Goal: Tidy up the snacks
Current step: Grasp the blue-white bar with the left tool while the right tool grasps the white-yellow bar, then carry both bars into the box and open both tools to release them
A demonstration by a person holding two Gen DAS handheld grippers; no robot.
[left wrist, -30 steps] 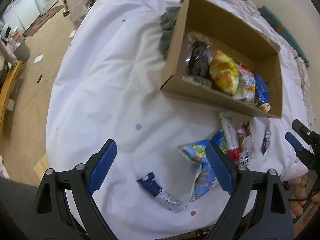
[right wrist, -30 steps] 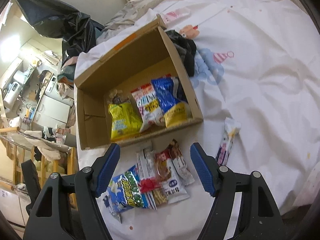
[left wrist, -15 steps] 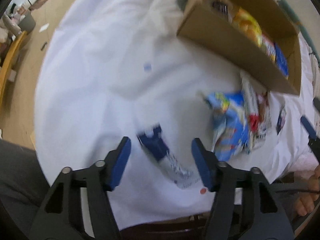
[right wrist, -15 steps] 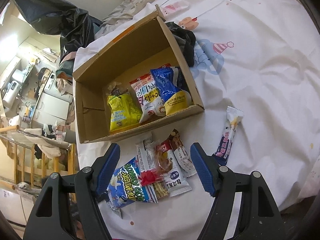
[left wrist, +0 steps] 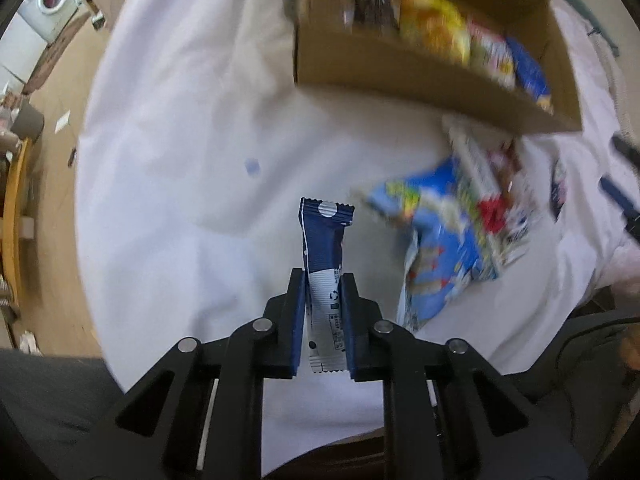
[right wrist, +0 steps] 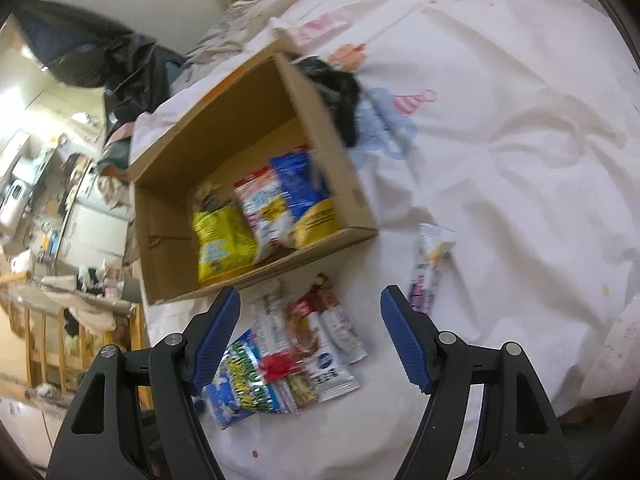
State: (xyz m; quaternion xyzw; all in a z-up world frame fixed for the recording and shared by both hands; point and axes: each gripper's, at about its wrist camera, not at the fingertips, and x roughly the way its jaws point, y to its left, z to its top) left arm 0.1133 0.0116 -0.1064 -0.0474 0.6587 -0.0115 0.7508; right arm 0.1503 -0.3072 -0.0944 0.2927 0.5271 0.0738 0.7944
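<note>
Having closed on the blue-and-white snack bar (left wrist: pixel 323 256) and lifted it off the white sheet (left wrist: pixel 168 160), the left tool (left wrist: pixel 322 292) can carry it to the cardboard box (left wrist: pixel 432 80), while the right tool (right wrist: pixel 310 336) hovers spread.

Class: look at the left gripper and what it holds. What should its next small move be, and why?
Probably carry it up toward the cardboard box. The left gripper is shut on the blue-and-white snack bar, held above the white sheet, and the box already holds other packets.
</note>
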